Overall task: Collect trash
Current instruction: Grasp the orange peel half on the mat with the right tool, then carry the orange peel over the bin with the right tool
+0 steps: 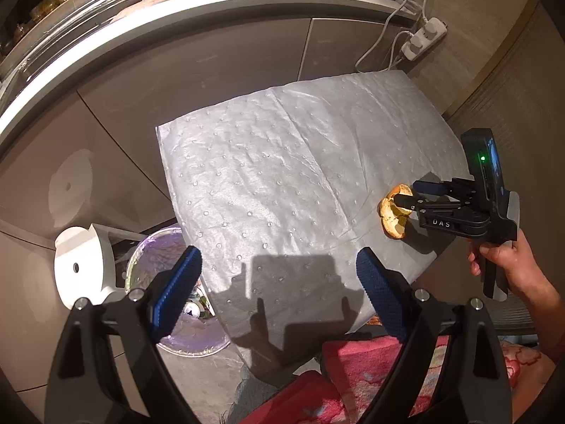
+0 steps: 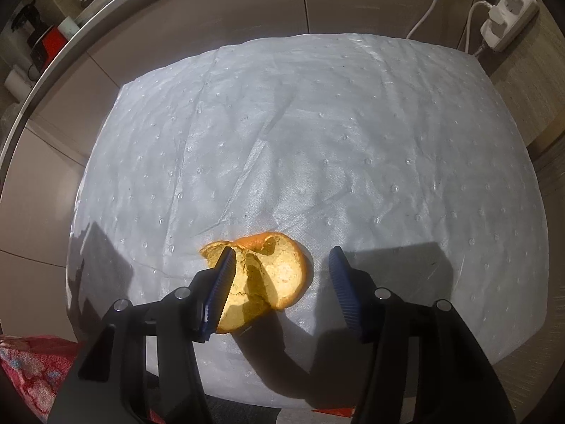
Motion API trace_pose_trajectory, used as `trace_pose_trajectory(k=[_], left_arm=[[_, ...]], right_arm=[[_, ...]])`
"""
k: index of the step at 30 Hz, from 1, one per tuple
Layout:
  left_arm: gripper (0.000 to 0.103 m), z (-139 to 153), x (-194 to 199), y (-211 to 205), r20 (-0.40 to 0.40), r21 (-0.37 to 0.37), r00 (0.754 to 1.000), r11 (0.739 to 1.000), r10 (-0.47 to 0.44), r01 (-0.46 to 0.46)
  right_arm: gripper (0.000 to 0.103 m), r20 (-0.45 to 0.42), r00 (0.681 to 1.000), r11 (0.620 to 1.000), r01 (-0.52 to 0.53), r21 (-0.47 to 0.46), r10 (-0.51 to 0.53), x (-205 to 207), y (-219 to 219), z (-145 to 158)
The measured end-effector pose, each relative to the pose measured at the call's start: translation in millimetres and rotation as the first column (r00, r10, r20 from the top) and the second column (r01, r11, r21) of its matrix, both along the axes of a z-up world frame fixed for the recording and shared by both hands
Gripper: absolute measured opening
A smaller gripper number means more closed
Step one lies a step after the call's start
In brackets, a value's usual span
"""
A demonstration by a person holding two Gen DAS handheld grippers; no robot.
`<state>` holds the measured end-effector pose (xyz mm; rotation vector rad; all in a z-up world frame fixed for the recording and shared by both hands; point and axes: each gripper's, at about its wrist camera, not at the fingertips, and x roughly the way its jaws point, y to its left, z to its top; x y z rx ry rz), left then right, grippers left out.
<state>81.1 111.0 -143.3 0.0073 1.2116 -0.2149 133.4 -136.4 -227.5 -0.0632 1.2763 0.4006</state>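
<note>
- The step in hand looks like the pickup: the right claw [image 2: 280, 282] is down over an orange peel [image 2: 261, 279] lying near the front edge of the white padded sheet [image 2: 317, 123] that covers the counter.
- Its jaws are part-spread and straddle the peel; the left pad touches or overlaps the peel's edge, the right pad stands clear, so nothing is pinched yet.
- The left claw [image 1: 279, 293] hangs spread wide and empty near the sheet's corner, above a bin with a purple liner [image 1: 148, 258] on the floor.
- Next, I'd judge, the right jaws must squeeze the curled peel firmly, lift, then carry it to that bin.
</note>
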Motion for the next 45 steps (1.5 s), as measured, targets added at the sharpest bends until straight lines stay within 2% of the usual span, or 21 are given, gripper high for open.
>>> trace_pose_trajectory(k=[3,13,15,19,21,24,30,36,41,45], left_arm=[[0.085,0.6,3.2,-8.5,0.002,0.004,1.000,1.000,-0.005,0.005],[0.085,-0.5,6.2,-17.7,-0.008,0.017,1.000,1.000,-0.005,0.005],[0.085,-0.3,5.5,-17.6,-0.008,0.015,1.000,1.000,-0.006,0.006],[0.085,0.9,5.1,-14.2,-0.003,0.008,1.000,1.000,0.001,-0.001],[0.085,1.3,4.6,-11.5,-0.001,0.008,1.000,1.000,0.004,-0.004],[0.085,1.7,3.3,-6.6,0.004,0.007,1.000,1.000,0.009,-0.009],[0.085,0.3,0.9,6.3,0.004,-0.001,1.000,1.000,0.030,-0.030],[0.085,2.1,-2.4,14.5,0.020,-0.023,0.999,0.999,0.041,-0.041],[0.085,7.5,-10.4,36.0,0.033,-0.047,0.997,0.996,0.075,-0.074],[0.085,12.1,-23.8,66.9,0.046,-0.045,0.990,0.990,0.136,-0.134]], right_arm=[[0.047,-0.012,1.000,0.999,-0.028,-0.019,0.028,1.2,6.3,-4.7],[0.044,-0.011,0.995,0.991,-0.103,-0.086,0.102,-2.2,28.0,-11.7],[0.034,-0.013,0.994,0.989,-0.111,-0.101,0.110,-0.4,33.6,-13.3],[0.023,-0.007,0.993,0.985,-0.117,-0.124,0.117,1.3,37.7,-12.7],[0.012,-0.002,0.994,0.987,-0.107,-0.122,0.108,2.5,37.1,-10.9],[0.008,-0.003,0.995,0.990,-0.095,-0.105,0.095,3.5,33.5,-7.5],[0.007,0.009,0.998,0.996,-0.068,-0.050,0.068,0.7,25.6,10.3],[0.007,0.055,0.995,0.997,-0.081,-0.002,0.081,-6.3,37.5,45.0],[0.007,0.099,0.981,0.985,-0.170,0.042,0.165,-14.5,79.3,77.2],[0.007,0.119,0.955,0.956,-0.282,0.080,0.271,-23.0,135.4,90.7]])
